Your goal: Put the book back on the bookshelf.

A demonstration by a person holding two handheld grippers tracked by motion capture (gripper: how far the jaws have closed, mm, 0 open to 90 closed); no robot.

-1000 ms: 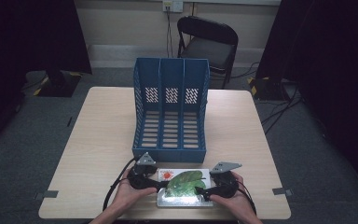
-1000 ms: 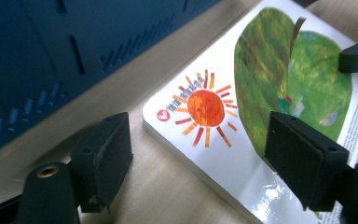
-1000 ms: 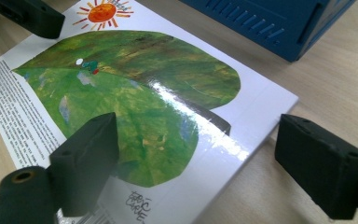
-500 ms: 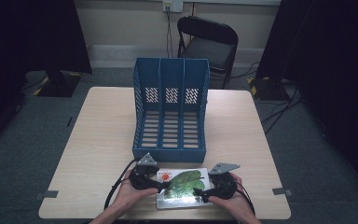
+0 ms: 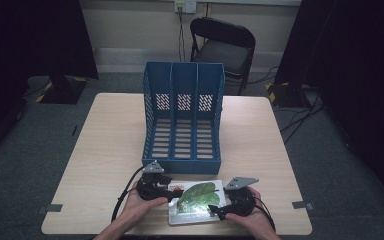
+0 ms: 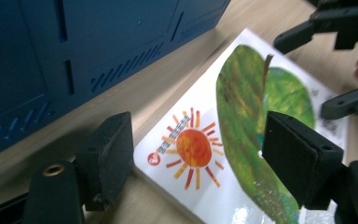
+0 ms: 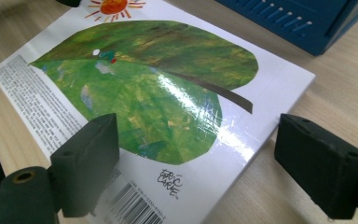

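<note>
1. Table (image 5: 105, 165): a pale wooden top. It bears the file rack, the book and both grippers.
2. File rack (image 5: 182, 120): blue plastic with three upright compartments, slotted floor and perforated back. It stands at the middle of the table with its open front toward the person. Its low front wall lies just behind the book; in the left gripper view the dark blue wall (image 6: 74, 56) rises beside the book's far edge.
3. Book (image 5: 197, 200): lies flat, back cover up, at the near edge of the table, between the two hands. The glossy white cover shows a large green leaf (image 7: 149, 79), an orange sun (image 6: 193, 147) near one corner, a column of small print and a barcode (image 7: 130, 205).
4. Left gripper (image 5: 172, 191): held in the person's left hand, at the book's left end. Its jaws have just been closing a little, yet stand spread, one over the bare table beside the sun corner, the other above the leaf; the pads do not press the book.
5. Right gripper (image 5: 215, 212): held in the right hand at the book's near right corner. Its jaws are spread wide, one over the barcode end, the other over the table beyond the book's edge; nothing is pinched.
</note>
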